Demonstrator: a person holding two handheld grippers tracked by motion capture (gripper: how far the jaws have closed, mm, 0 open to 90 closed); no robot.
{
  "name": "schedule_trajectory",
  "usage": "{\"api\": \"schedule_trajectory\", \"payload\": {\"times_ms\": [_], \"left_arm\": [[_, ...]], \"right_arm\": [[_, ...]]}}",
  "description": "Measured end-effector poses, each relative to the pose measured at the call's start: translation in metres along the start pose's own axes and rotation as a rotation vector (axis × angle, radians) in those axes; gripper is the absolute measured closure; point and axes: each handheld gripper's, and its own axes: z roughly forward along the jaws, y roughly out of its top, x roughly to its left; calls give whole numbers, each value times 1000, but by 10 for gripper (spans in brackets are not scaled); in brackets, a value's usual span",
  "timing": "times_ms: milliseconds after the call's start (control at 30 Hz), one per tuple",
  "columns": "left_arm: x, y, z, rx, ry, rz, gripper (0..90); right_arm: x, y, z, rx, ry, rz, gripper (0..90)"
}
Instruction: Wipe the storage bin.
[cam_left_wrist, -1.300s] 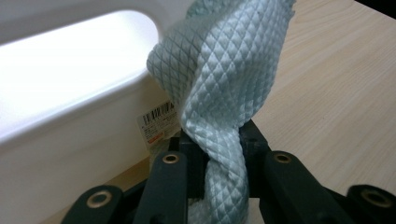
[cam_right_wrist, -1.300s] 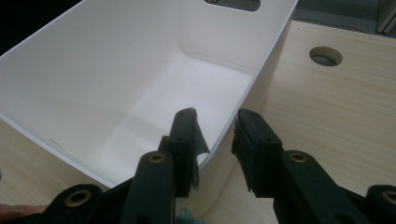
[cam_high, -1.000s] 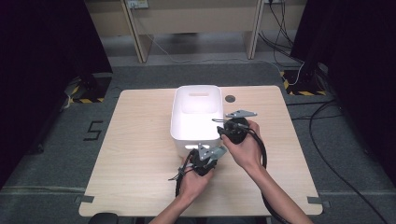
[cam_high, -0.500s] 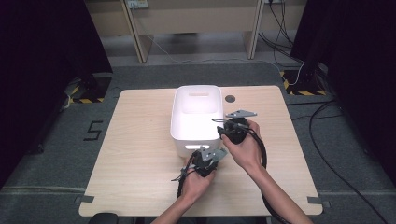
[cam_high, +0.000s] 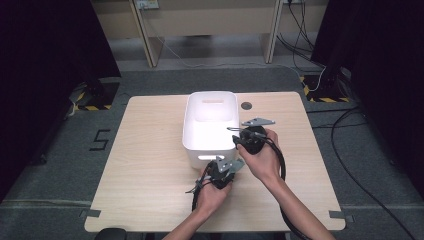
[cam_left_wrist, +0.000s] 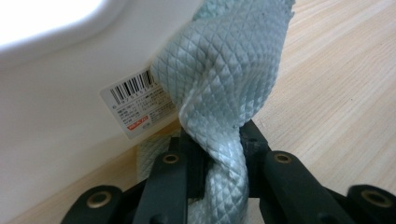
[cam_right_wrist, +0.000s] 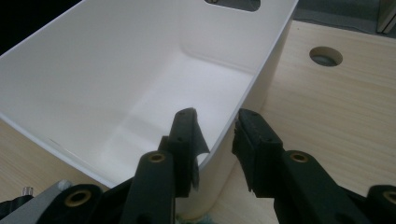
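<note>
A white plastic bin (cam_high: 210, 95) stands in the middle of the wooden table (cam_high: 150, 150). My left gripper (cam_high: 220, 167) is at the bin's near wall, low by the tabletop. It is shut on a pale green quilted cloth (cam_left_wrist: 224, 84), which rises twisted from between the jaws of the left gripper (cam_left_wrist: 219, 140) against the bin's wall (cam_left_wrist: 56, 116). My right gripper (cam_high: 237, 135) straddles the bin's right wall near its front corner. In the right gripper view, one jaw of the right gripper (cam_right_wrist: 215, 126) is inside the bin (cam_right_wrist: 93, 70) and one outside, closed on the rim.
A barcode label (cam_left_wrist: 140, 102) is stuck on the bin's near wall. A round cable hole (cam_high: 245, 105) lies in the table behind the right hand. The bin's inside looks bare. Black cables trail from both grippers toward the table's front edge.
</note>
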Motion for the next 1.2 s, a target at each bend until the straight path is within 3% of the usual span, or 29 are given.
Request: {"api": "schedule_trajectory", "payload": {"times_ms": [200,333,633,833,1000,1067,1133,1167,1200], "left_arm": [[0,3,-2,-24,-14,-21,766],[1,9,-8,-25,-23,-13,766],[0,26,-26,-83,-35,-23,766],[0,28,-34,-98,-33,-14,766],[0,20,-45,-87,-52,0,765],[4,13,-55,-91,-63,0,765],[13,3,-73,-96,-71,-10,765],[22,-6,-88,-97,-55,-16,765],[22,-6,-88,-97,-55,-16,765]], "right_arm": [[0,0,0,0,2,0,682],[0,0,0,0,2,0,681],[0,0,0,0,2,0,680],[-1,0,0,-1,4,1,678],[-2,0,1,0,13,12,670],[-4,1,1,4,19,16,661],[-5,1,1,13,26,24,640],[-5,1,3,17,29,23,626],[-5,1,3,17,29,23,626]]}}
